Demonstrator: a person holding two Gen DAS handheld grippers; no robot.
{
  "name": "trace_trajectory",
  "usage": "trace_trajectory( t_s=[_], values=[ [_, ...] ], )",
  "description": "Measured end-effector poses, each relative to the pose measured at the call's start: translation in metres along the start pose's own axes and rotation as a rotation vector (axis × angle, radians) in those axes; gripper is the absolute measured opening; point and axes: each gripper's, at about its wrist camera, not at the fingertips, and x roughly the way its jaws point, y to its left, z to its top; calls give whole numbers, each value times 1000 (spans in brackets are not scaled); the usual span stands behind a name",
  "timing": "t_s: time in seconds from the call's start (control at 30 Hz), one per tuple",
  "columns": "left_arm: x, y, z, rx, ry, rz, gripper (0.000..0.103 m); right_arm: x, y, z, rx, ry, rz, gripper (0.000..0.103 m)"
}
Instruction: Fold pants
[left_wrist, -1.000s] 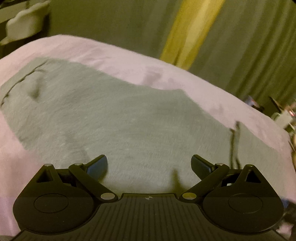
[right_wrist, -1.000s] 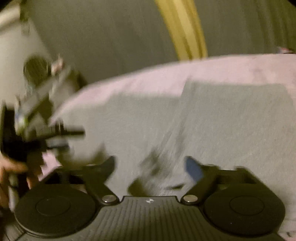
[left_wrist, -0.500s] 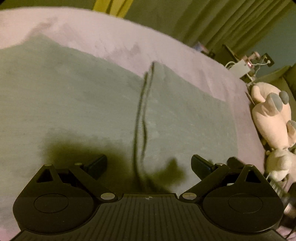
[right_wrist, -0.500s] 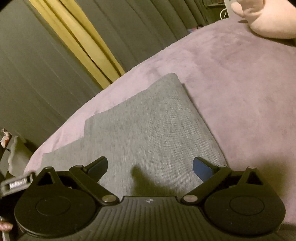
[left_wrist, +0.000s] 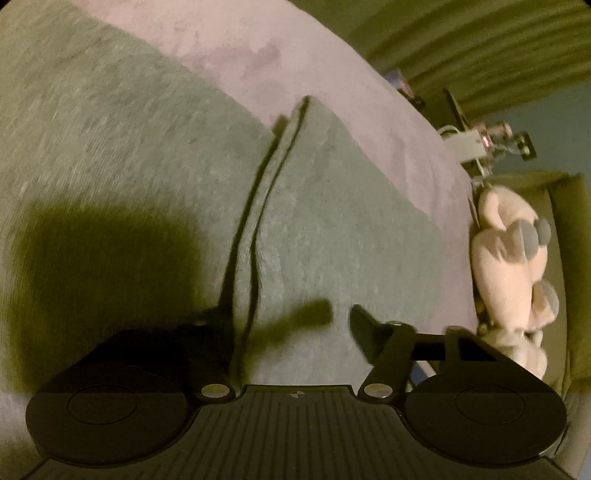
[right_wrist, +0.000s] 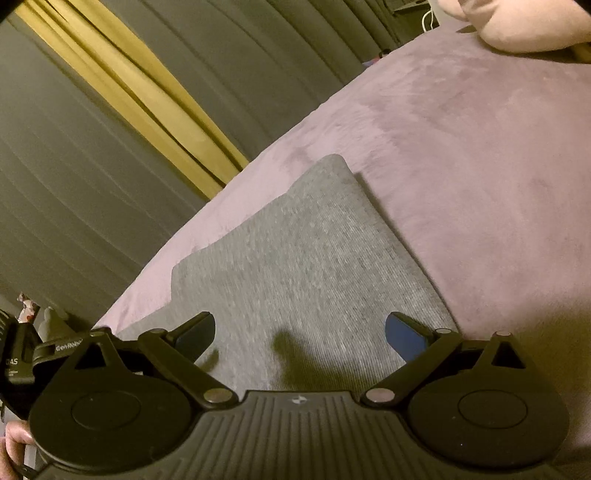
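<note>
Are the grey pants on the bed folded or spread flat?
Folded at least once: on the grey pants one layer's edge lies across another. Further folds cannot be told.

White lettering reading "GenRobo", cut off at its end, stands on a black device (right_wrist: 55, 350) just left of the right gripper's (right_wrist: 301, 330) left finger. Below it, "AS" and smaller print are too blurred to read.
</note>
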Motion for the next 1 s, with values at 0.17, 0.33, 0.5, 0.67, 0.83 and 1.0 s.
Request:
trace_trajectory(
  t_s=[0.17,0.33,0.5,0.67,0.83,1.0],
  values=[
    [-4,3,-3,22,22,-67,34,2,1,-1,-13,-4,-9,99],
    [10,7,-2,-23,24,-15,33,3,3,-2,-34,-7,-22,99],
    [6,4,-3,-55,-18,-12,16,4,6,-3,-66,-6,-41,99],
    [-12,-4,-12,-26,-78,-32,14,3,6,-3,-54,-13,-34,99],
    [-34,-6,-14,15,-96,-34,14,-3,6,-2,-46,-43,10,99],
    [-51,19,-13,-44,-128,-2,15,-2,12,-3,-90,-37,30,99]
  ],
)
